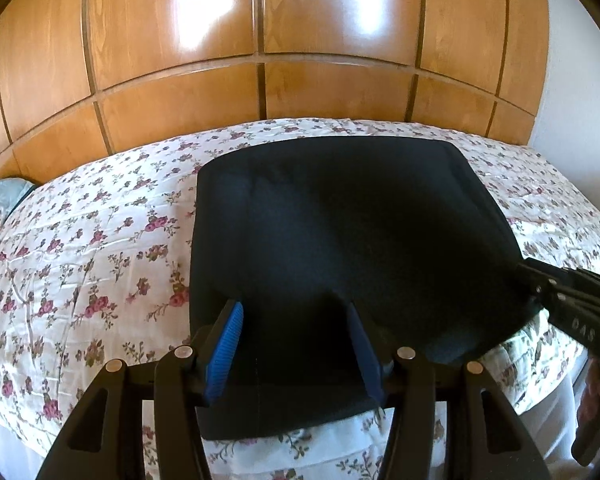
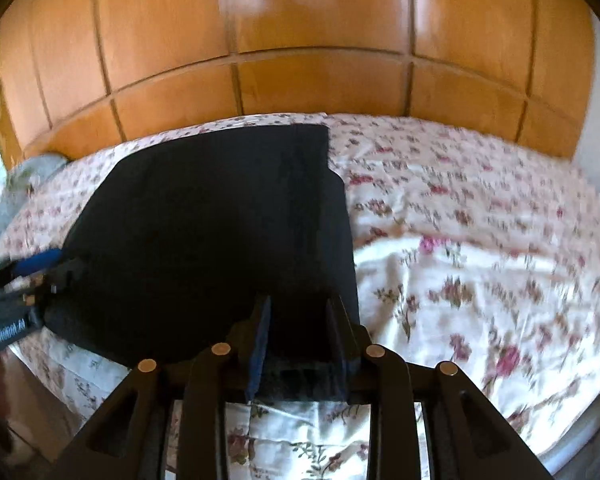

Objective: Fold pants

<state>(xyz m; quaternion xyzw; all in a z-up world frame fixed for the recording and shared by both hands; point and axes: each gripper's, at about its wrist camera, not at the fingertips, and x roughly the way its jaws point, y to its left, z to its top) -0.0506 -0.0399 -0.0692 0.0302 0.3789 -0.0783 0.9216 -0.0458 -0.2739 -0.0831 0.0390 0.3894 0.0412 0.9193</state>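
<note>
Dark navy pants point(image 1: 340, 240) lie folded into a broad rectangle on the floral bedsheet point(image 1: 80, 260). My left gripper point(image 1: 294, 312) hangs over their near edge. Its blue pads point(image 1: 226, 344) stand wide apart, with cloth lying between them and nothing pinched. In the right wrist view the pants point(image 2: 220, 220) fill the left half. My right gripper point(image 2: 299, 304) straddles their near right corner with a narrow gap between the jaws. Dark cloth sits in that gap, and the pads do not visibly press on it. Each gripper also shows in the other's view: the right gripper point(image 1: 560, 296) and the left gripper point(image 2: 32, 272).
A wooden panelled wardrobe point(image 1: 260, 40) rises right behind the bed. A pale blue pillow point(image 1: 0, 200) lies at the far left and a white wall point(image 1: 572, 100) stands at the right. The bed's near edge point(image 2: 280, 440) drops off below the grippers. A person's hand point(image 1: 592, 392) holds the right gripper.
</note>
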